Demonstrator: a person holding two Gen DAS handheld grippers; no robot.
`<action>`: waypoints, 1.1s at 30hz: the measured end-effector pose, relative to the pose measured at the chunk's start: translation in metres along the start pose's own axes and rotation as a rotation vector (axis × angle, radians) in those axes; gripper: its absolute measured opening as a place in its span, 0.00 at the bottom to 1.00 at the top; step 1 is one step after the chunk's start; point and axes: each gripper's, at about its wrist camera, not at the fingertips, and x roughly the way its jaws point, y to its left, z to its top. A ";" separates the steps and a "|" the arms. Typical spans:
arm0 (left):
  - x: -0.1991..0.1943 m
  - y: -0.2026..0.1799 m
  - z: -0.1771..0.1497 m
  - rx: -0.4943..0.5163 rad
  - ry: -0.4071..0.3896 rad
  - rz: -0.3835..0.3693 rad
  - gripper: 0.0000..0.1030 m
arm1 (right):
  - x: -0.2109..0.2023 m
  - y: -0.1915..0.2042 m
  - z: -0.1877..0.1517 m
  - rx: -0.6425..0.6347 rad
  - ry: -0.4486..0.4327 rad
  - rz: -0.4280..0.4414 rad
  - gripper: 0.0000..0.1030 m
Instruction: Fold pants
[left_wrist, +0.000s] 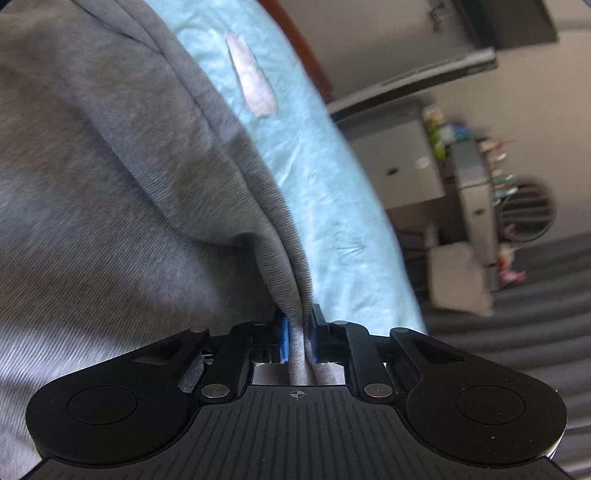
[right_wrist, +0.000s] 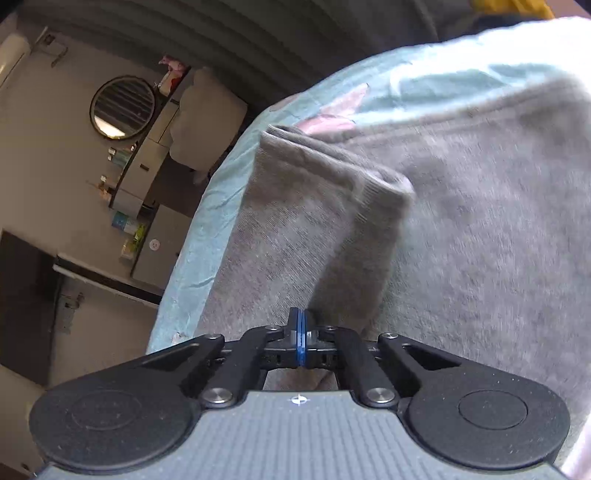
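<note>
The grey sweatpants (left_wrist: 110, 184) lie on a light blue sheet (left_wrist: 332, 177). My left gripper (left_wrist: 298, 332) is shut on a ribbed edge of the pants, and the grey fabric runs up between its blue pads (left_wrist: 283, 338). In the right wrist view the pants (right_wrist: 480, 229) fill the right side, with a leg end (right_wrist: 317, 184) folded over on top, its cuff pointing away. My right gripper (right_wrist: 300, 332) hovers just over that leg with its blue pads pressed together; no fabric shows between them.
The sheet (right_wrist: 199, 240) has pink patches (left_wrist: 253, 81) and ends at a curved edge. Beyond it are grey cabinets (left_wrist: 406, 162), a round mirror (right_wrist: 122, 107), a shelf with small items (right_wrist: 129, 229) and dark ribbed flooring (left_wrist: 535, 288).
</note>
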 end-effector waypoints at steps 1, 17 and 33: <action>-0.009 -0.002 -0.003 0.010 -0.012 -0.029 0.12 | -0.007 0.004 0.003 -0.022 -0.023 0.003 0.00; -0.089 -0.011 -0.059 0.155 -0.106 -0.044 0.11 | -0.001 0.000 -0.013 0.040 0.088 -0.032 0.43; -0.194 0.003 -0.140 0.201 -0.139 -0.098 0.11 | -0.111 0.030 0.042 -0.223 -0.051 0.108 0.04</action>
